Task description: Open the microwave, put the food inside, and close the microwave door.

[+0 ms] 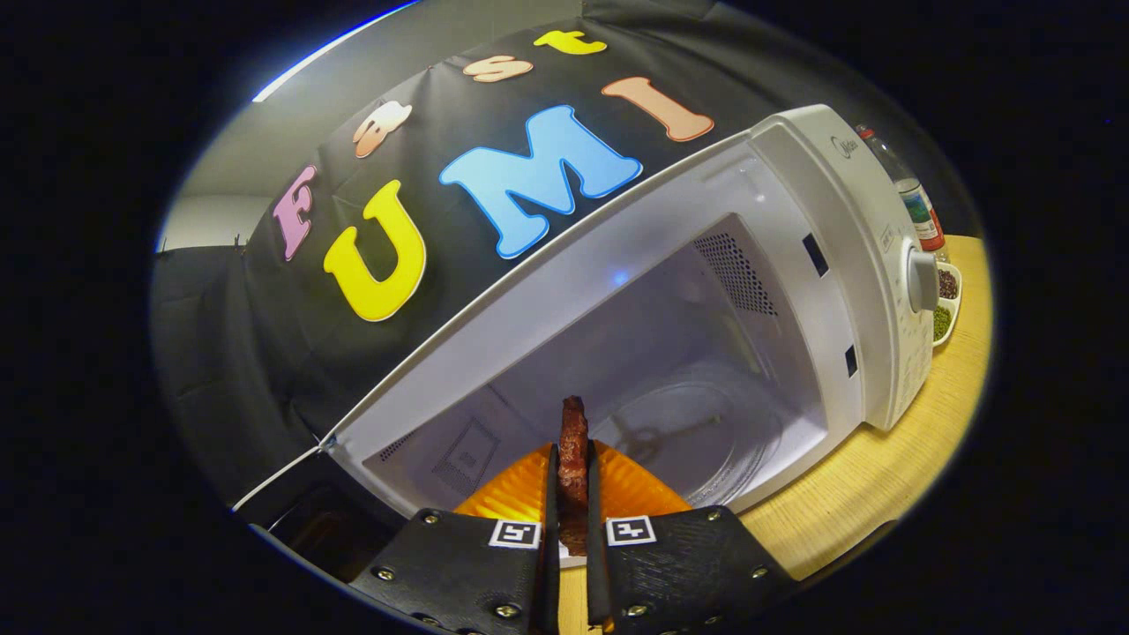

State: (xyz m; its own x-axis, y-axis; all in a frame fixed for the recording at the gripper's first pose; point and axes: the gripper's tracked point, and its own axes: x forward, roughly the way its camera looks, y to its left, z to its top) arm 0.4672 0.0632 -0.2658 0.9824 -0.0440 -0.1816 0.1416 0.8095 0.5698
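Between the hand-held gripper [573,481] fingers, upright brown food [573,441], clamped, before open microwave [794,265]

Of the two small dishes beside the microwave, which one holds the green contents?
The nearer dish, toward the table's front edge, holds the green contents; the farther dish, toward the bottle, holds dark reddish ones. The gripper is shut on the food.
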